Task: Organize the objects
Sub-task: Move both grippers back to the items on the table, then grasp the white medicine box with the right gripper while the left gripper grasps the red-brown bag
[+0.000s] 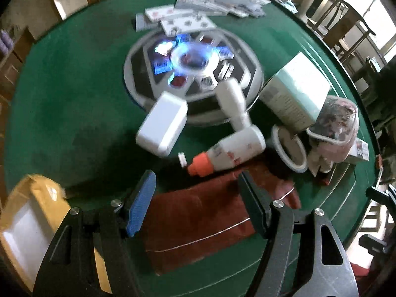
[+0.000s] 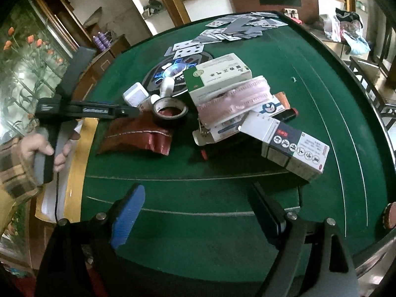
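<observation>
while both grippers hover over the green table point(image 2: 222, 180), left gripper point(image 1: 195, 200) and right gripper point(image 2: 198, 212) fingers stand apart — gripping nothing — near a red pouch point(image 1: 198, 217).

Dim daylight from side windows, motion-blurred left view, dark fisheye-warped corners.

Left wrist view is all motion blur, so the playing cards point(image 1: 198, 7) at the far side are unreadable smears, and the yellow box point(image 1: 29, 222) at near left gets chopped off by the edge.
</observation>
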Tool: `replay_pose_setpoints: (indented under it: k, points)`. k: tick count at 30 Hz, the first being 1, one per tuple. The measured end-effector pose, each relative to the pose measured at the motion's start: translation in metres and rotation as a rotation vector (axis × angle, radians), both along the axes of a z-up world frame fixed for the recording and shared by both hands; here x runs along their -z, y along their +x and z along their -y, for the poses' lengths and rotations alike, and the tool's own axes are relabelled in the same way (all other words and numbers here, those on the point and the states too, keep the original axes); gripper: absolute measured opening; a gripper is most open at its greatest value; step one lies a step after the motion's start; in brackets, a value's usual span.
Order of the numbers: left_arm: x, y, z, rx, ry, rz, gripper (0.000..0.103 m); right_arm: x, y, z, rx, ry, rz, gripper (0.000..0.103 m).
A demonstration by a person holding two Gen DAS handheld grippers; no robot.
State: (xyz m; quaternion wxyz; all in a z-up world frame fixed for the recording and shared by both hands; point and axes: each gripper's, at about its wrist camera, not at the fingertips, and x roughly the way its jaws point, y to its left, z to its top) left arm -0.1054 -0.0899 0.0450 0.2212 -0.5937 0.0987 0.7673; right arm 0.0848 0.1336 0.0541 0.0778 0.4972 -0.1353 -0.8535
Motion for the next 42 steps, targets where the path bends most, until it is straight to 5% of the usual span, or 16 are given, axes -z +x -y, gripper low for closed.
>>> replay_pose_setpoints:
  k: [7, 12, 20, 27, 31, 37, 42]
  points:
    - [-0.001, 0.038, 0.015, 0.081, 0.116, 0.127, 0.07, 0.004, 0.0, -0.006, 0.014, -0.028, 0.007, 0.086]
    - [-0.007, 0.08, 0.001, 0.12, 0.073, 0.075, 0.07, 0.002, -0.003, -0.021, 0.038, -0.045, -0.007, 0.086]
    - [-0.009, 0.072, -0.027, 0.016, 0.057, 0.01, 0.074, 0.002, -0.002, -0.053, 0.066, -0.01, -0.008, 0.086]
    - [0.016, 0.064, -0.048, 0.014, -0.084, -0.004, 0.079, 0.001, -0.002, -0.081, 0.019, 0.057, -0.006, 0.086]
    - [0.02, 0.064, -0.054, 0.005, -0.107, -0.038, 0.079, 0.002, -0.012, -0.094, -0.039, 0.106, 0.002, 0.086]
    - [0.017, 0.066, -0.053, -0.065, -0.081, -0.046, 0.057, 0.006, -0.039, -0.089, -0.232, 0.184, 0.027, 0.086]
    - [0.017, 0.078, -0.047, -0.126, -0.057, -0.006, 0.055, 0.017, -0.055, -0.075, -0.378, 0.247, 0.038, 0.082]
